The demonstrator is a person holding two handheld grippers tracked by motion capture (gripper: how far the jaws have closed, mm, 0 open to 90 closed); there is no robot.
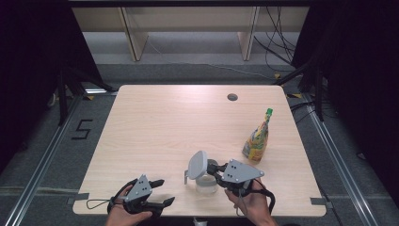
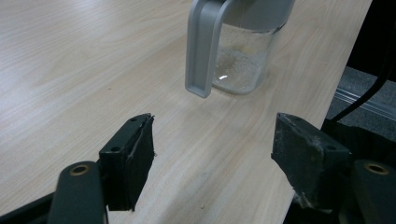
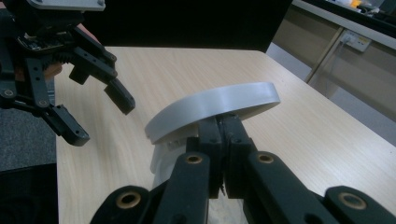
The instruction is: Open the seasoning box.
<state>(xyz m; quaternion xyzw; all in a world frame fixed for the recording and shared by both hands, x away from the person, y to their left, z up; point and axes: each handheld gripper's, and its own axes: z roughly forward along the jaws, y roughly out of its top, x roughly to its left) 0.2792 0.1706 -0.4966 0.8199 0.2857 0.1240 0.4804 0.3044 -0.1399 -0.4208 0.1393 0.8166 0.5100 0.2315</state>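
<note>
At the near left edge of the pale wooden table (image 1: pixel 155 127), left gripper (image 1: pixel 160 192) held low over the wood in a hand, jaws spread wide with nothing between them, pointing right toward the jar. In the left gripper view, two black pads (image 2: pixel 135 154) standing well apart over bare tabletop, the jar ahead of them and clear of both.

Just right of that, near the middle of the near edge, a clear glass jar (image 1: pixel 206 183) standing upright on the table, whitish grains lying in its bottom. Grey handle (image 2: pixel 201 51) running down the jar's side that faces the left gripper. Grey hinged lid (image 1: pixel 197 164) tipped up and open, leaning toward the left.

Directly right of the jar, right gripper (image 1: pixel 217 170) reaching in from the near right, jaws pressed together at the underside of the raised lid. In the right gripper view, the two black fingers (image 3: pixel 219 140) closed side by side right below the lid's grey rim, seemingly pinching a tab there; exact contact hidden behind the jaws.

Farther right and a little farther back, a yellow-and-green pouch (image 1: pixel 256 140) with a green cap standing upright, apart from the jar and both grippers.

Toward the far edge, a small round hole (image 1: pixel 232 97) in the tabletop.
</note>
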